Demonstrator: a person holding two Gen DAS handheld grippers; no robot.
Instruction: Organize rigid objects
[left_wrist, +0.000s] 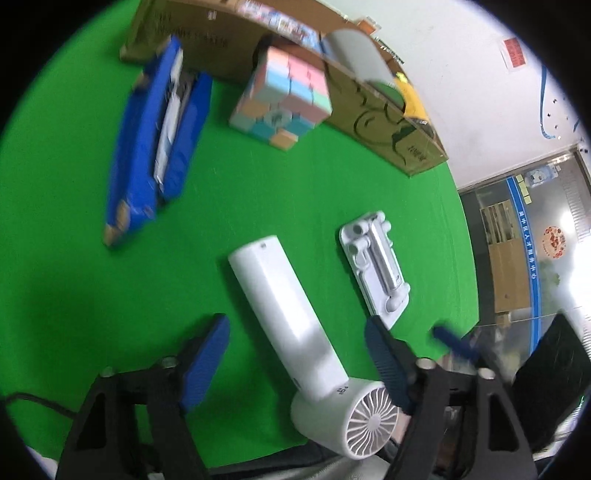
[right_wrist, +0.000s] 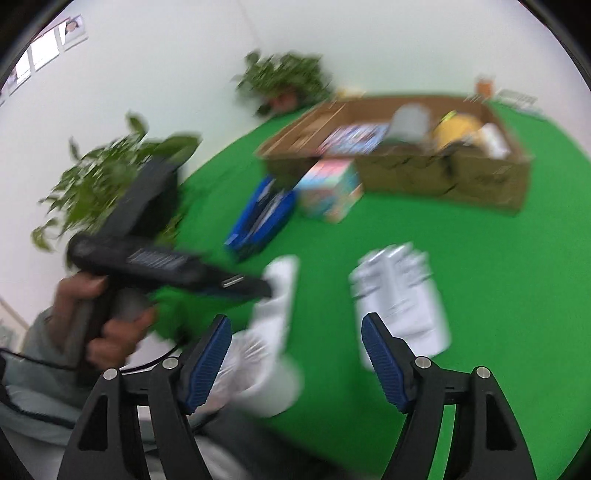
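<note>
A white handheld fan (left_wrist: 284, 317) lies on the green table (left_wrist: 280, 184), its handle between the blue pads of my left gripper (left_wrist: 295, 325). The jaws stand open; there is a clear gap on the left side, and the fan's round head (left_wrist: 347, 417) sits by the right finger. In the blurred right wrist view, my right gripper (right_wrist: 295, 321) is open above the table with nothing between its pads. The fan (right_wrist: 273, 325) shows beside its left finger. A white folding stand (left_wrist: 376, 266) (right_wrist: 399, 291) lies to the right of the fan.
A pastel puzzle cube (left_wrist: 284, 96) and a blue case (left_wrist: 155, 147) lie before a cardboard box (left_wrist: 388, 122) that holds several items. A person's hand (right_wrist: 110, 325) grips the left tool. Potted plants (right_wrist: 110, 173) stand past the table's left edge.
</note>
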